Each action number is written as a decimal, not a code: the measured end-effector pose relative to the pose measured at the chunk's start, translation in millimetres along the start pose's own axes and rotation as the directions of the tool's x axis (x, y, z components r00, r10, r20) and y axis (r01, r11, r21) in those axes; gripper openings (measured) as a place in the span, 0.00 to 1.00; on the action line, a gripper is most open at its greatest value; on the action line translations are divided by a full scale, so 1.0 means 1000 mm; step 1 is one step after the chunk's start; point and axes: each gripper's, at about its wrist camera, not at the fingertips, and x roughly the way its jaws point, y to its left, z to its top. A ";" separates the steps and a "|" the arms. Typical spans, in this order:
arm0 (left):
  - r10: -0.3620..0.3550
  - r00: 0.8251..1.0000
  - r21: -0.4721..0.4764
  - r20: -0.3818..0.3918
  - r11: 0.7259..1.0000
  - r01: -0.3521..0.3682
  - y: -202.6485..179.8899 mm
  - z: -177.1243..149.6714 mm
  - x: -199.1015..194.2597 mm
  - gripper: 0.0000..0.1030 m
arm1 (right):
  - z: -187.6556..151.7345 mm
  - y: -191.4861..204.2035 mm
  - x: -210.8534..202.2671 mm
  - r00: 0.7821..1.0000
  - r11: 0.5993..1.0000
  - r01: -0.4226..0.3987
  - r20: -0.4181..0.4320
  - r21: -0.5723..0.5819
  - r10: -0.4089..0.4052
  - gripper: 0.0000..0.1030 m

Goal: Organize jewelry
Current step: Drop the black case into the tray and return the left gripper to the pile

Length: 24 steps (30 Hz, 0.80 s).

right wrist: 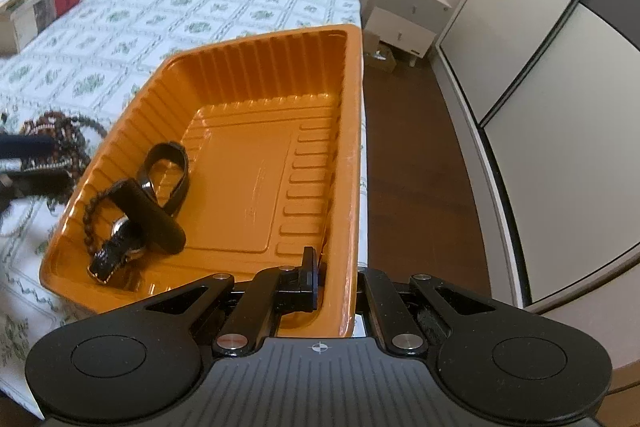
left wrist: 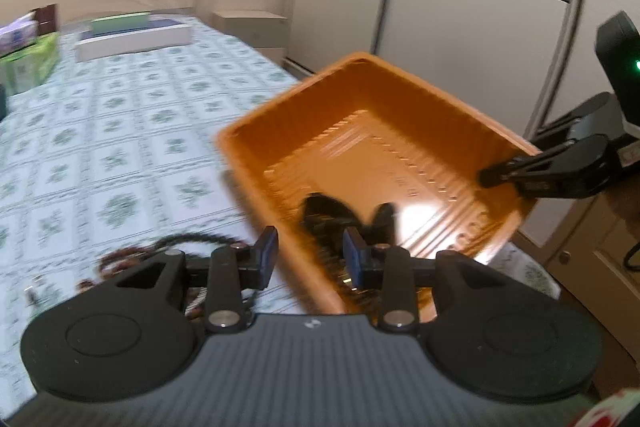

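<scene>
- My right tongs point(right wrist: 334, 281) pinch the tray point(right wrist: 240, 163) wall; thin plastic, bendy.
- My left tongs point(left wrist: 310, 257) are spread, empty.
- Watches point(right wrist: 136, 211) inside slide easily.

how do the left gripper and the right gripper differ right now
The right gripper is clamped on the near right wall of the ribbed orange plastic tray, one finger inside and one outside; the left gripper is open and grips nothing.
The right gripper sits at the tray's wall by the table edge; the left gripper straddles the tray's opposite wall, near the bead pile.
Both are black two-finger grippers.
</scene>
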 end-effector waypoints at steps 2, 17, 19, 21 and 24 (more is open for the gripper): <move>0.036 0.999 -0.020 0.001 0.999 -0.036 0.014 -0.004 -0.008 0.31 | 0.001 0.002 0.000 1.000 1.000 0.005 -0.009 -0.016 -0.005 0.04; 0.316 0.948 -0.129 -0.039 0.939 -0.319 0.108 -0.051 -0.055 0.41 | 0.009 0.014 -0.002 0.999 0.991 0.040 -0.015 -0.125 -0.043 0.04; 0.344 0.938 -0.141 -0.047 0.927 -0.347 0.117 -0.056 -0.058 0.41 | 0.009 0.015 -0.002 0.999 0.990 0.042 -0.015 -0.136 -0.044 0.04; 0.367 0.928 -0.146 -0.058 0.917 -0.371 0.124 -0.060 -0.059 0.41 | 0.009 0.015 -0.002 0.999 0.988 0.044 -0.013 -0.145 -0.046 0.04; 0.384 0.920 -0.154 -0.076 0.907 -0.391 0.133 -0.063 -0.056 0.41 | 0.010 0.016 -0.002 0.999 0.987 0.047 -0.009 -0.156 -0.049 0.04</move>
